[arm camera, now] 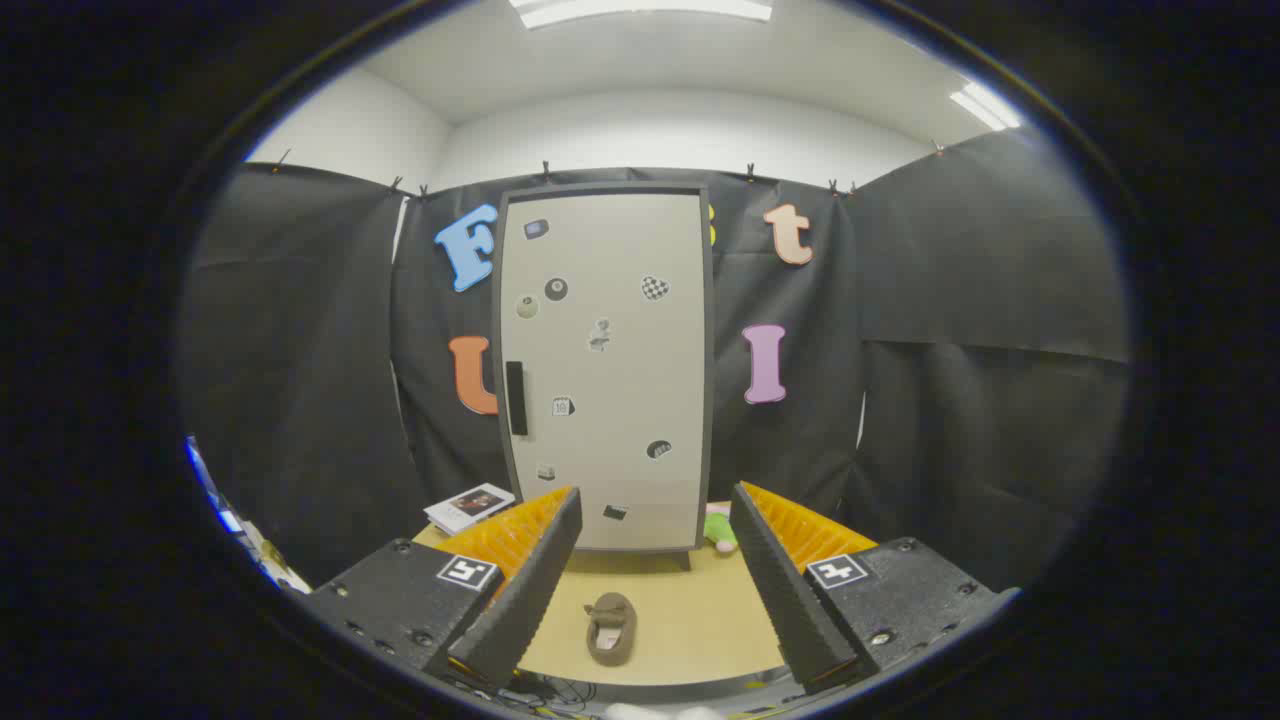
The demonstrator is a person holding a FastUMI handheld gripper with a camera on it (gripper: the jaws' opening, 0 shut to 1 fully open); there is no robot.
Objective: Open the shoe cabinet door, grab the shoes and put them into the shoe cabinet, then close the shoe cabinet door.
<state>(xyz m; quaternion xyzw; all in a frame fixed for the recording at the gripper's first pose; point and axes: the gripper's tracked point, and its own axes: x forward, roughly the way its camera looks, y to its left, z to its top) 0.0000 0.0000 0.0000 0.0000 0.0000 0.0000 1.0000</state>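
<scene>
While gripper (pixel 655 500) gapes, one shoe (pixel 610 628), one cabinet (pixel 605 370)

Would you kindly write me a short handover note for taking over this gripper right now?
Gripper: open, holding nothing, fingers spread and pointed at the cabinet.
Shoe cabinet: stands upright at the far end of the table, door shut; its black handle is on the door's left edge.
Brown shoe: lies on the table between the fingers, short of the cabinet.
Also there: a booklet left of the cabinet, a green and pink toy at its right foot.
Done: nothing yet.
Left: open the door, put the shoe inside, close the door.
</scene>
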